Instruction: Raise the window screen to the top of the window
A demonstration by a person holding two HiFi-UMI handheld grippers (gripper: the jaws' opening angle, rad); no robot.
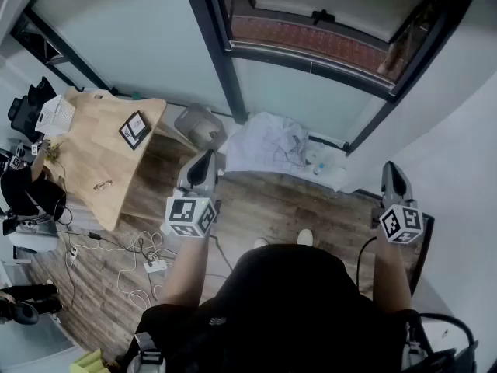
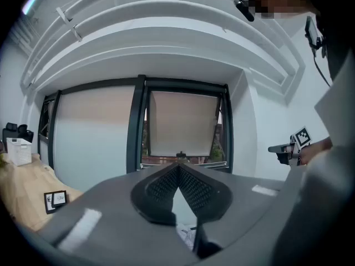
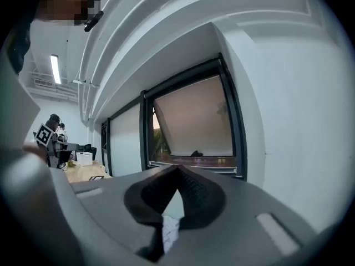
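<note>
We face a dark-framed window (image 2: 137, 126) in an office, with a wooden desk (image 1: 101, 146) at our left. The window screen (image 2: 183, 123) hangs drawn nearly to the sill. We judge it light and limp, stiff only along its bottom bar, so we would take the small dark handle (image 2: 180, 154) midway there. It is a pale, flat sheet. The left gripper (image 2: 178, 166) and right gripper (image 3: 177, 168) are closed, empty, and well apart from it.

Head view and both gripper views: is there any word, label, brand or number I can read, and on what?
No text can be read in any view.
The framed card on the wooden table: print too small to read.
The white box: markings blurred.
Cubes on the left gripper and right gripper: square code patterns only, no letters.
</note>
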